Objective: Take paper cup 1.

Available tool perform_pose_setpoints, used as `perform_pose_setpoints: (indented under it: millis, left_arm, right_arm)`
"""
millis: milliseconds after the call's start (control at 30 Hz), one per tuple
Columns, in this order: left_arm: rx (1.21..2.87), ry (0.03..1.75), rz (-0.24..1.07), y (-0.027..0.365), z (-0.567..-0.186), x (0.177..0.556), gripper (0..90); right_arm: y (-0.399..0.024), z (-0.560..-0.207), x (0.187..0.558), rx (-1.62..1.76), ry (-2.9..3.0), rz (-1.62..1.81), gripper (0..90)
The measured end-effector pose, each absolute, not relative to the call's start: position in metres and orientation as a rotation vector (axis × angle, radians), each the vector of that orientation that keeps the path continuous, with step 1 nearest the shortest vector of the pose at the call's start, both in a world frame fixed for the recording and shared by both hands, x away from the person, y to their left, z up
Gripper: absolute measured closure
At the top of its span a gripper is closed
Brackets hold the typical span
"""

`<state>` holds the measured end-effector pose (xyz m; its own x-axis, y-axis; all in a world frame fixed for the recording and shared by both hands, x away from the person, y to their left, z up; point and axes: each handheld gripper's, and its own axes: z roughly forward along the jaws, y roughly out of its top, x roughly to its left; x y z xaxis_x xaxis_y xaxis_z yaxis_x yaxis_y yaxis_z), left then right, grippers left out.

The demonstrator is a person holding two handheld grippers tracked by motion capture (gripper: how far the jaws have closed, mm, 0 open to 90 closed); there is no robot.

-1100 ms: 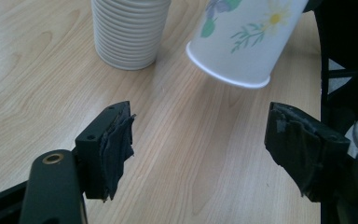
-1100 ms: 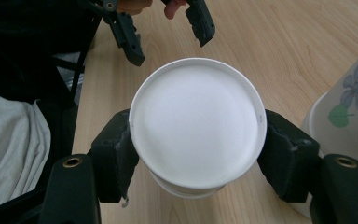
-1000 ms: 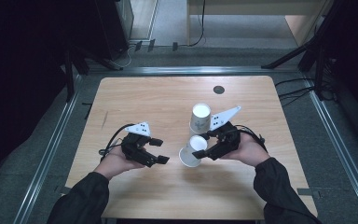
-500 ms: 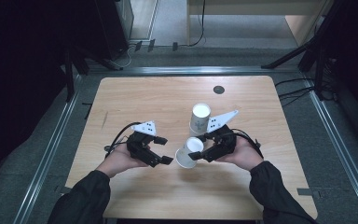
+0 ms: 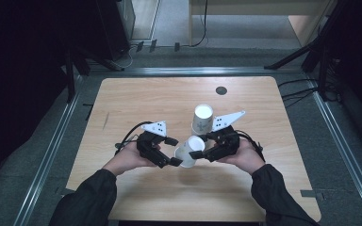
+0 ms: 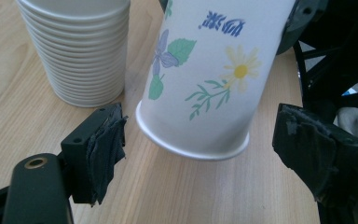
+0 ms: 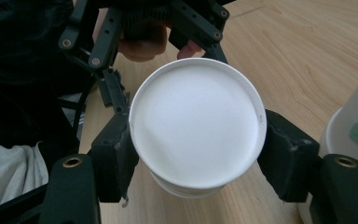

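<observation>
A single paper cup (image 5: pixel 187 150) is held on its side just above the surface (image 5: pixel 264 103), low in the middle of the high view, and is being offered from one gripper to the other. The right gripper (image 5: pixel 199 149) is clenched on the cup: in the right gripper view its fingers (image 7: pixel 116 158) press on both sides of the white cup (image 7: pixel 196 123) near its base. The left gripper (image 5: pixel 173 151) is brought up from the left, and its fingers (image 6: pixel 103 140) are released; they have just been opening and stand on either side of the cup's rim (image 6: pixel 193 149) without touching the flowered wall. The step in hand is judged to be a handover, or a two-handed separation of the cup from those nested in it, and it is not yet completed.

For the next move, the left fingers would have to be eased further over the rim end and closed gently, since the thin paper wall can be crushed by a hard squeeze.

The stack of cups (image 5: pixel 202 118) stands upright on the surface just above the held cup in the high view, and at the upper left of the left gripper view (image 6: pixel 77 46).

Both forearms are brought in from the bottom of the high view, the hands angled inward towards each other, the grippers held nearly level.
</observation>
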<state>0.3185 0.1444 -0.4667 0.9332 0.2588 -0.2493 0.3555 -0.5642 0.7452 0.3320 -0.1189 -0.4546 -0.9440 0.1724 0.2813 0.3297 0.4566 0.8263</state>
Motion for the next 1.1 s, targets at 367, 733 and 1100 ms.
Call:
perform_pose_setpoints:
  millis: [367, 733, 1100]
  left_arm:
    - [2.177, 0.400, -0.167, 0.138, -0.468, 0.318, 17.5]
    - [2.187, 0.372, -0.158, 0.134, -0.469, 0.316, 22.9]
    - [2.181, 0.355, -0.140, 0.134, -0.468, 0.314, 27.4]
  right_arm:
    - [-0.111, -0.456, 0.330, -0.419, -2.520, -1.503, 34.6]
    - [-0.109, -0.456, 0.330, -0.411, -2.487, -1.505, 34.8]
    - [-0.108, -0.456, 0.330, -0.417, -2.477, -1.496, 35.0]
